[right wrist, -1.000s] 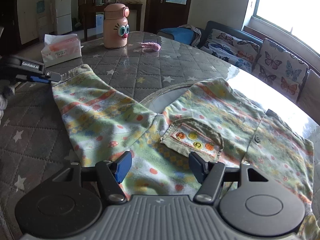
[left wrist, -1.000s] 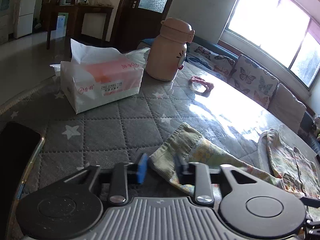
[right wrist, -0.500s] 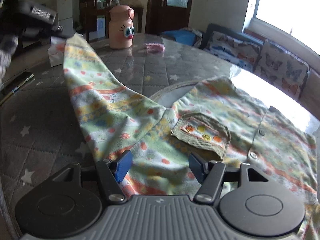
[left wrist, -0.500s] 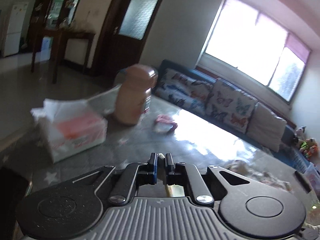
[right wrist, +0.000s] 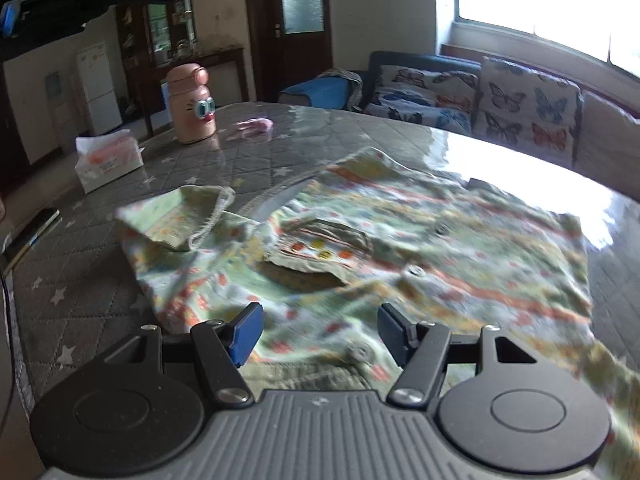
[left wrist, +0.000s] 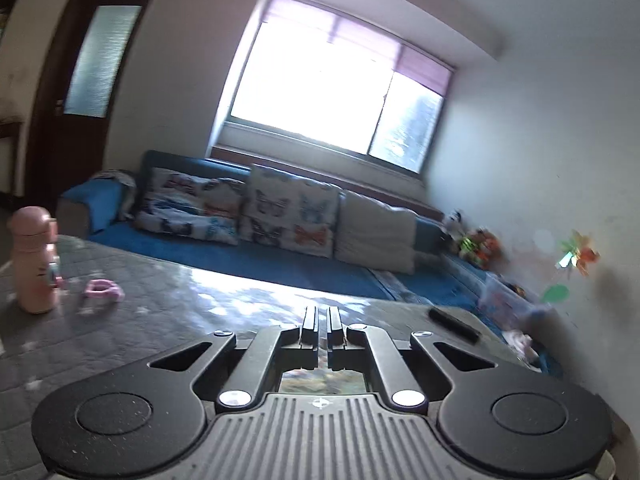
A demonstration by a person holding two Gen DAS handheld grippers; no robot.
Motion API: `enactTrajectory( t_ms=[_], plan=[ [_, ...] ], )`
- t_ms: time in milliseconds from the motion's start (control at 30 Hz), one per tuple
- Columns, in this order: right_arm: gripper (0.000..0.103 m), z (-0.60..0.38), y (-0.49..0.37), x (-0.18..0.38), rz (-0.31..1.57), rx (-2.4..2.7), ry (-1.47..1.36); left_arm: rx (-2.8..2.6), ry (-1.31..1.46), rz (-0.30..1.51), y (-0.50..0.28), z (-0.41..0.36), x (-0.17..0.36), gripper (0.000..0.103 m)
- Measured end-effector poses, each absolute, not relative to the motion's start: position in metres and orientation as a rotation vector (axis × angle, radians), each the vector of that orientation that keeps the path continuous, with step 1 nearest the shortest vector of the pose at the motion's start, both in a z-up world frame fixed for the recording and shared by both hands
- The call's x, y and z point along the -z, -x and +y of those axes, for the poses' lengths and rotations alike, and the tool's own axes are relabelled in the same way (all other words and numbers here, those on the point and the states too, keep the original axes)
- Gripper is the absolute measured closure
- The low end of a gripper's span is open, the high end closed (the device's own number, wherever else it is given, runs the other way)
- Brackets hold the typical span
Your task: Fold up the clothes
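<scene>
Left-wrist view.
- Left gripper (left wrist: 322,320): jaws drawn together, only a sliver of light between the two fingers, nothing visibly pinched there. It is raised above the table (left wrist: 160,320), a quilted grey cover with white stars under a glossy sheet.
- Patterned cloth: a small blurred strip shows in the gap under the fingers.
- Pink bottle (left wrist: 32,260): upright at the far left edge.
- Small pink item (left wrist: 102,290): lying just beside the bottle; too blurred to identify.
- Dark flat bar (left wrist: 454,324): on the table's far right edge.
- Sofa (left wrist: 280,216): blue, with butterfly-print cushions, under a bright window (left wrist: 340,92).
- No writing shows in this view.

Right-wrist view.
- Right gripper (right wrist: 320,328): jaws standing wide, blue pads apart, hovering over the near hem of the garment with nothing gripped.
- Shirt (right wrist: 440,260): pale green with orange stripes and dots, spread flat in the middle of the table, buttons and a chest pocket (right wrist: 316,248) facing up.
- Sleeve (right wrist: 176,220): folded inward, its cuff resting on the shirt's left shoulder.
- Tissue pack (right wrist: 108,160): white and pink, behind the shirt to the left; print too blurred to read.
- Bottle carries a cartoon face, no legible label.
- Phone (right wrist: 32,228): at the left table edge.
- Left gripper hangs in the top left corner, clear of the cloth.
</scene>
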State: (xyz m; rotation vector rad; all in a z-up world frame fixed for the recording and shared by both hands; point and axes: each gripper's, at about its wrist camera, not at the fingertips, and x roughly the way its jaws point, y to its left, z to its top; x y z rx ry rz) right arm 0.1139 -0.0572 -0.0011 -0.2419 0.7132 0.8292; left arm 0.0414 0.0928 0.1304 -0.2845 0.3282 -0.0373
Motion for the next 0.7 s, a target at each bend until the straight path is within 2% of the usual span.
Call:
enactTrajectory(
  t_ms=[133, 200, 267, 333, 400, 467, 500, 533, 700],
  plan=[
    [0.038, -0.078, -0.115, 0.002, 0.727, -0.811, 0.215, -0.004, 0.256, 0.390, -0.053, 0.099, -0.115, 0.096],
    [0.039, -0.074, -0.116, 0.001, 0.730, -0.829, 0.218, -0.050, 0.248, 0.421, -0.054, 0.110, -0.104, 0.092],
    [0.042, -0.066, -0.118, 0.000, 0.735, -0.852, 0.220, -0.110, 0.246, 0.440, -0.046, 0.129, -0.093, 0.073],
    [0.043, -0.058, -0.119, -0.001, 0.739, -0.874, 0.221, -0.170, 0.244, 0.458, -0.038, 0.147, -0.082, 0.059],
    [0.048, -0.045, -0.120, -0.002, 0.753, -0.907, 0.211, -0.224, 0.232, 0.458, -0.027, 0.162, -0.074, 0.052],
    [0.052, -0.025, -0.123, -0.003, 0.772, -0.955, 0.200, -0.274, 0.216, 0.446, -0.014, 0.175, -0.069, 0.028],
    [0.053, -0.015, -0.124, -0.004, 0.781, -0.976, 0.195, -0.292, 0.218, 0.434, -0.007, 0.180, -0.067, 0.019],
    [0.054, -0.005, -0.125, -0.004, 0.787, -0.992, 0.194, -0.301, 0.224, 0.418, 0.000, 0.186, -0.066, 0.002],
    [0.063, 0.053, -0.130, -0.001, 0.839, -1.049, 0.182, -0.341, 0.253, 0.364, 0.025, 0.212, -0.060, 0.000]
  ],
)
